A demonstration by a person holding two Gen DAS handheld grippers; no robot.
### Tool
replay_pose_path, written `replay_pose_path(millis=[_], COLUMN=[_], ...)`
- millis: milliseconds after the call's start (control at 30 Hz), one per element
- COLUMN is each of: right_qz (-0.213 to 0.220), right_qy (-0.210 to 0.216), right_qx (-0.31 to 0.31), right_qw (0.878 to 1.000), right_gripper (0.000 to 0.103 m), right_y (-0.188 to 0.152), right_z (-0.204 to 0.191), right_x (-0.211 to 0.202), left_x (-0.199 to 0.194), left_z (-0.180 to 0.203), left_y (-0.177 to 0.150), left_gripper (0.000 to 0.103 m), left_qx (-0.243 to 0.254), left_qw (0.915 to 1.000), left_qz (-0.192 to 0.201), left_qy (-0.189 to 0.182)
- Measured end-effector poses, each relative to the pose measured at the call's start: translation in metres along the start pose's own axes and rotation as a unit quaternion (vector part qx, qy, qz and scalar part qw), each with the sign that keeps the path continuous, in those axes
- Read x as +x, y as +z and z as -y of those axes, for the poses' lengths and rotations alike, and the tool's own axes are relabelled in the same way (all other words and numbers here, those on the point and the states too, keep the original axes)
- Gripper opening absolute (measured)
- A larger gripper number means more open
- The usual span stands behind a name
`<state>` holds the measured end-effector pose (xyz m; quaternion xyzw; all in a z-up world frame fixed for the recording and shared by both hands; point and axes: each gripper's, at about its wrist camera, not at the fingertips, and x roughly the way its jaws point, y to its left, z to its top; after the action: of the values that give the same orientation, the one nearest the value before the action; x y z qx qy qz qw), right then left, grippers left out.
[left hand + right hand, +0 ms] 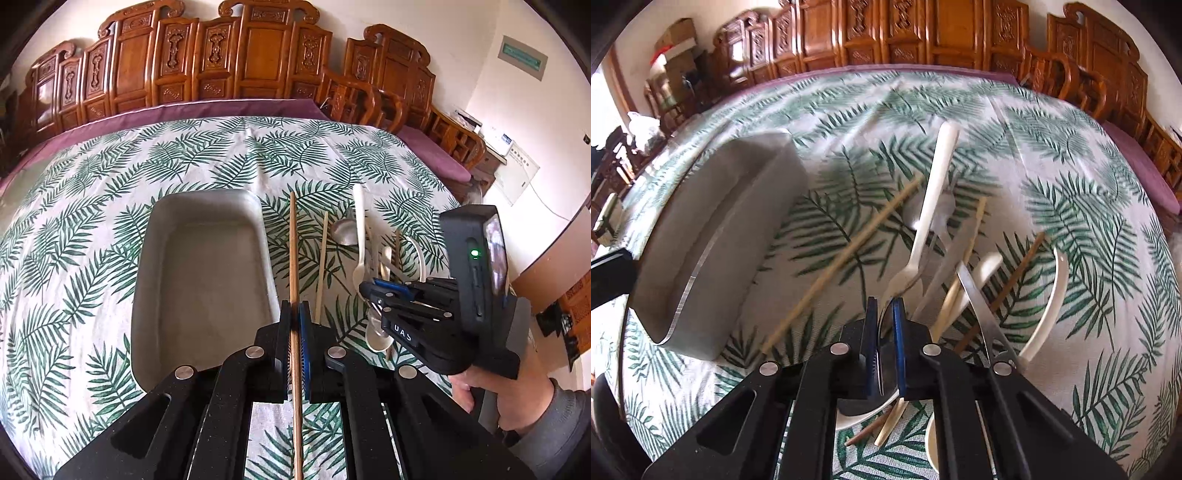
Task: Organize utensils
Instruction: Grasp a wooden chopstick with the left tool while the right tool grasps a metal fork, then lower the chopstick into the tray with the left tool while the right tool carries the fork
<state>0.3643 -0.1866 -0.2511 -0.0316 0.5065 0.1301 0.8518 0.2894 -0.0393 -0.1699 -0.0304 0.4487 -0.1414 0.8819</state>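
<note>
My left gripper (294,314) is shut on a dark wooden chopstick (293,240), which points away along the right wall of the grey tray (147,240). To its right, my right gripper (371,297) hangs over a heap of utensils. In the right wrist view the blue pads of my right gripper (885,306) are pressed on the edge of a metal spoon (884,354) at the near end of the heap. A white plastic fork (931,195) lies just beyond the fingertips. The tray (720,229) is on the left, with nothing in it.
A pale chopstick (846,258) lies between tray and heap. A flat metal handle (982,314), a second dark chopstick (1015,277) and white spoons (1049,302) are in the heap. A leaf-print cloth (92,221) covers the table. Carved wooden chairs (258,55) stand behind it. A hand (517,398) holds the right gripper.
</note>
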Motion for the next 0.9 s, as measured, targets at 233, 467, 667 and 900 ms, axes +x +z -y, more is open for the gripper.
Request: replay_pose_path(millis=[233, 467, 667, 900], right_qz=[0.025, 0.047, 0.067, 0.078], right_qy=[0.018, 0.028, 0.039, 0.051], right_qx=[0.012, 0.012, 0.000, -0.011], right_qw=[0.999, 0.998, 0.997, 0.996], right_gripper=[0.005, 0.006, 0.006, 0.006], right_y=[0.002, 0.006, 0.012, 0.015], right_z=[0.011, 0.012, 0.004, -0.014], right_x=[-0.023, -0.057, -0.083, -0.097], left_x=[-0.006, -0.012, -0.013, -0.004], left_z=[-0.004, -0.008, -0.017, -0.040], left_y=[0.000, 0.003, 0.006, 0.021], left_gripper=[0.004, 0.004, 0.004, 0.004], left_qx=[0.000, -0.006, -0.008, -0.017], left_qw=[1.0000, 0.9999, 0.9997, 0.9991], left_qz=[0.005, 0.012, 0.013, 0.008], left_qy=[0.006, 0.008, 0.018, 0.037])
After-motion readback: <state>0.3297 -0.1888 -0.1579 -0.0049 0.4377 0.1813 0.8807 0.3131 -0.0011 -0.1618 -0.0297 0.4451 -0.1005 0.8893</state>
